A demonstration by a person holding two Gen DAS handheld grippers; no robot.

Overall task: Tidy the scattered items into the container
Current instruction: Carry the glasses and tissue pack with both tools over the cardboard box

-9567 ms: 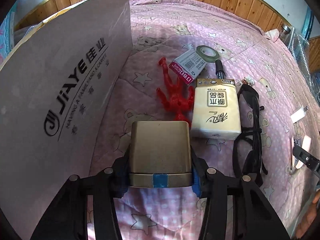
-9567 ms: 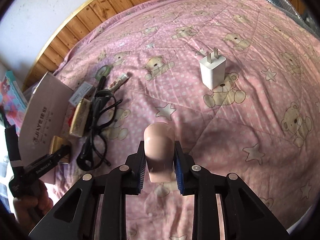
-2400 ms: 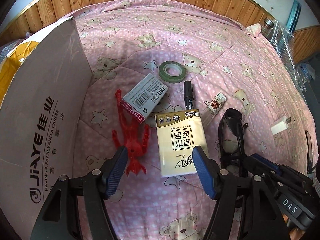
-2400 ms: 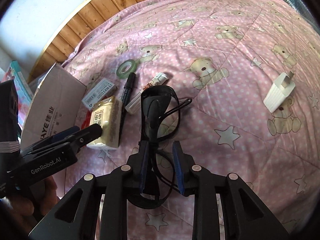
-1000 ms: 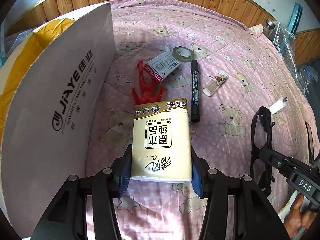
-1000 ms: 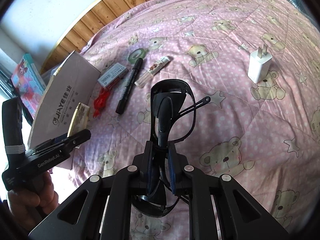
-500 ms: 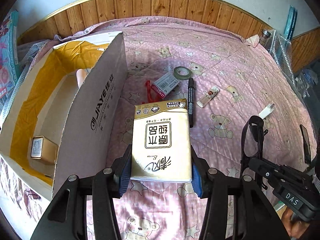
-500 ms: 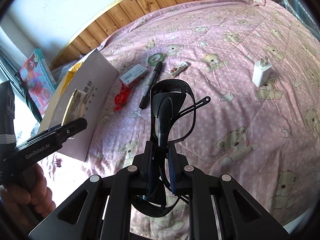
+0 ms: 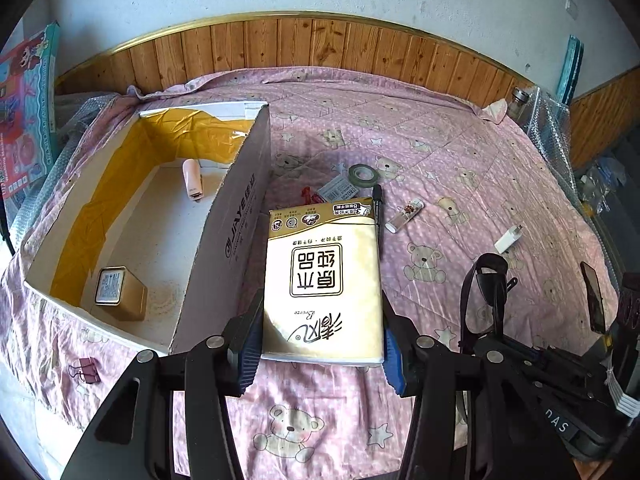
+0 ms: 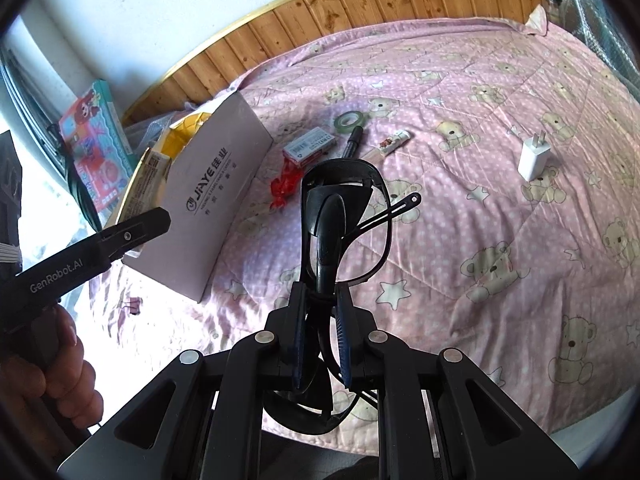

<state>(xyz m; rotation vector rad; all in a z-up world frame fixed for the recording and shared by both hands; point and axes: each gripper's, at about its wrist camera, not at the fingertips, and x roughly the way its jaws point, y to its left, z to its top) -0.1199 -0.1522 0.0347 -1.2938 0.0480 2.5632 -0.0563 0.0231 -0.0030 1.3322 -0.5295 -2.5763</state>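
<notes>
My left gripper [image 9: 320,344] is shut on a gold-and-cream tissue pack [image 9: 322,280], held in the air beside the open cardboard box [image 9: 244,216]. Inside the box lie a gold tin [image 9: 118,292] and a pink tube [image 9: 192,179]. My right gripper [image 10: 320,344] is shut on black glasses [image 10: 340,216], held above the pink bedspread. Still on the bed are a green tape roll [image 10: 348,120], a small barcode box [image 10: 309,145], a black marker [image 10: 352,140], a red toy figure [image 10: 285,184], a small tube [image 10: 394,141] and a white charger plug [image 10: 532,156].
The bed [image 9: 460,152] has a wooden headboard wall [image 9: 304,44] behind it. A purple binder clip [image 9: 86,372] lies near the box's front corner. A colourful toy box [image 10: 96,136] leans at the left. A glass jar [image 9: 520,100] stands at the far right corner.
Both grippers rose and pulled back with their loads. The tissue pack now sits higher beside the box, whose inside shows more fully. The glasses stay clamped in the right gripper.
</notes>
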